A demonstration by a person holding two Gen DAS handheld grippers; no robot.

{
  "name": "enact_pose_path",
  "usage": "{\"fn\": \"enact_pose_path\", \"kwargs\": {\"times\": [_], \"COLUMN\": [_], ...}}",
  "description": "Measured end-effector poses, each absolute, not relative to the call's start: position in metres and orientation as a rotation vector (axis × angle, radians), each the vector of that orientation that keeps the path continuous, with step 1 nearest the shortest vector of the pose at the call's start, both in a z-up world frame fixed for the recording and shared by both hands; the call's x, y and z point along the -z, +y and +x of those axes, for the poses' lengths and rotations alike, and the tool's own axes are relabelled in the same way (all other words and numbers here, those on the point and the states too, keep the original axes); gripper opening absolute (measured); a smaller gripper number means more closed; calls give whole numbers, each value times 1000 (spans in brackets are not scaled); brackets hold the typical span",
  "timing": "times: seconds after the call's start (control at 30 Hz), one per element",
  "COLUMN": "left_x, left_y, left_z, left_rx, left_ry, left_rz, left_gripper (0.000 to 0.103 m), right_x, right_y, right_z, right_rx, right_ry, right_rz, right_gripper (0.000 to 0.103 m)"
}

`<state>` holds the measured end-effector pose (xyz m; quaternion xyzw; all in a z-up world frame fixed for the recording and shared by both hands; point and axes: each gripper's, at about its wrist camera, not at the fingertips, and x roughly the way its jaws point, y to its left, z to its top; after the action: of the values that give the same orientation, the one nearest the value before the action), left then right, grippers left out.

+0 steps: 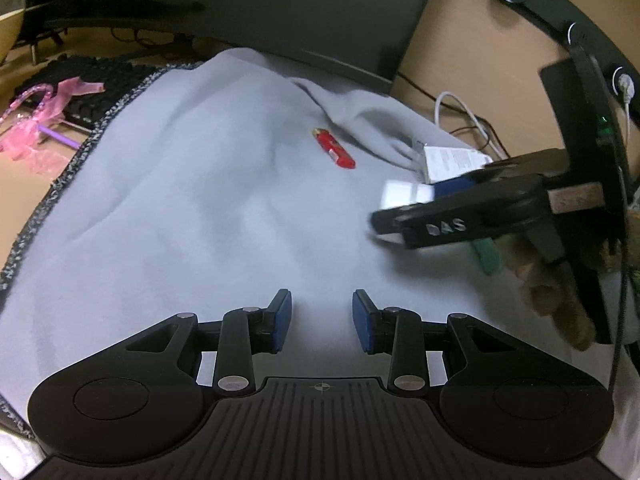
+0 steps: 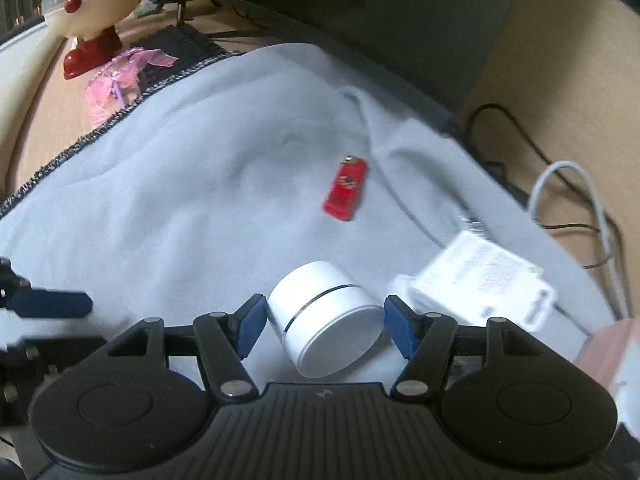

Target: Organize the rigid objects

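Note:
A white cylinder (image 2: 324,316) with a thin dark band sits between the blue pads of my right gripper (image 2: 325,320), which is shut on it just above the grey cloth (image 2: 160,200). In the left wrist view the right gripper (image 1: 396,216) reaches in from the right with the white cylinder (image 1: 404,196) in its fingers. My left gripper (image 1: 322,316) hovers over the cloth (image 1: 200,200), open, with nothing between its pads. A red lighter (image 1: 334,149) (image 2: 346,188) lies on the cloth. A white labelled box (image 1: 452,162) (image 2: 480,288) rests at the cloth's right edge.
A dark monitor (image 1: 320,12) stands behind the cloth. A black keyboard (image 1: 92,80) and pink wrapping (image 1: 48,112) lie on the left. Cables (image 1: 460,108) run along the wooden desk on the right. A cream bowl on a red stand (image 2: 96,4) sits far left.

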<state>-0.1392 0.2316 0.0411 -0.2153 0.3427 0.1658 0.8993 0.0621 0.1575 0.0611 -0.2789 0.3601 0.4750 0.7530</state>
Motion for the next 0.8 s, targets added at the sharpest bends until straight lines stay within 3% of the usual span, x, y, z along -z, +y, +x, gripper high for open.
{"fn": "enact_pose_path", "kwargs": {"times": [0.47,0.67,0.77,0.8], "left_x": [-29,-34,-37,-39], "left_y": [247,245,241,239], "left_z": [-172,-181,-175,-172], "left_rx": [-471,-483,-444,-425], "left_ry": [717,726,738,738], "left_rz": [-531,-532,-508,-493], "left_gripper": [37,37,37,37], "right_x": [-73,-43,-45,-48], "right_y": [215,262,261,256], "right_z": [113,153,147,145], "right_rx": [-1042,-952,-990,-995], "right_ry": [798,967,961,964], "right_rz": [-400,-426,-450,-445], "right_gripper": [70,41,23,22]}}
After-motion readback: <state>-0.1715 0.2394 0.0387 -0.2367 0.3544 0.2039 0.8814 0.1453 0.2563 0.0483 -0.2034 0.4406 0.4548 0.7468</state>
